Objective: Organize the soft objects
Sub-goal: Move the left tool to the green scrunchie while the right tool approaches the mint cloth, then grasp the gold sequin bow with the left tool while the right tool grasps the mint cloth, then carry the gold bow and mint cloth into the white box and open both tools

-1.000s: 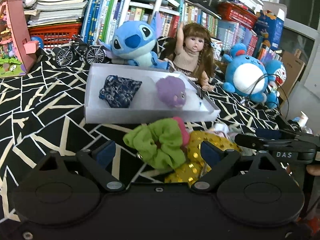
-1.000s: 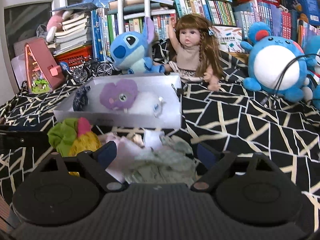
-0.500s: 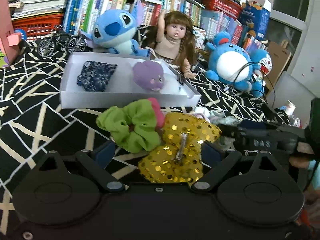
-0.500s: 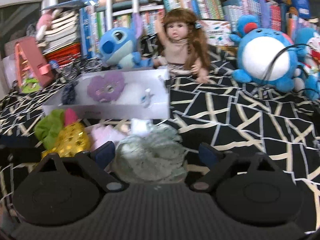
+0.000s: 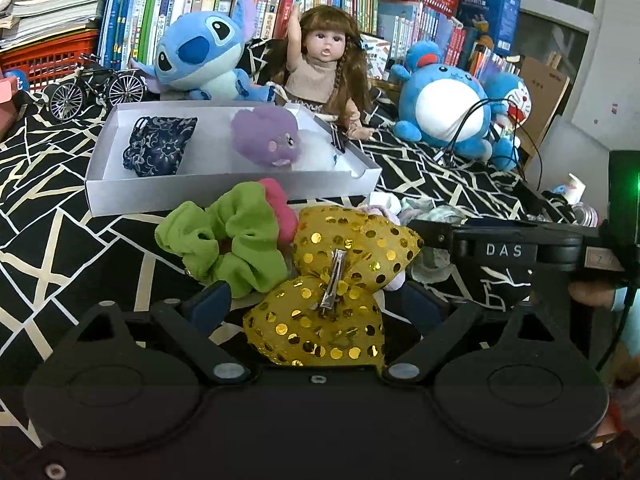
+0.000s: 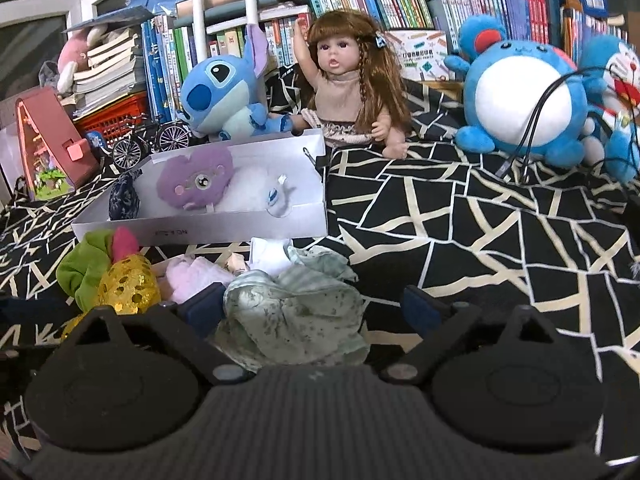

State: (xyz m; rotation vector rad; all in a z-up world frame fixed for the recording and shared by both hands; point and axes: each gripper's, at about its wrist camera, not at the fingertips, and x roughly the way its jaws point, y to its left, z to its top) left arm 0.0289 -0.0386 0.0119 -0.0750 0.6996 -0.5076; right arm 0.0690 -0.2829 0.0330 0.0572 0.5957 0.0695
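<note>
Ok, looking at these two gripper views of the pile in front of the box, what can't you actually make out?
- Left wrist view: the near edge of the gold sequin bow is hidden by the left gripper body.
- Left wrist view: the pale pile under the right gripper is mostly covered by its finger.
- Right wrist view: the dark blue patterned pouch is half hidden by the white box wall.
- Right wrist view: the print on that wall is too small to read.

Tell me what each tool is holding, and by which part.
Nothing yet. The left tool straddles the yellow sequinned hair bow; the right tool straddles the pale green crumpled cloth.
</note>
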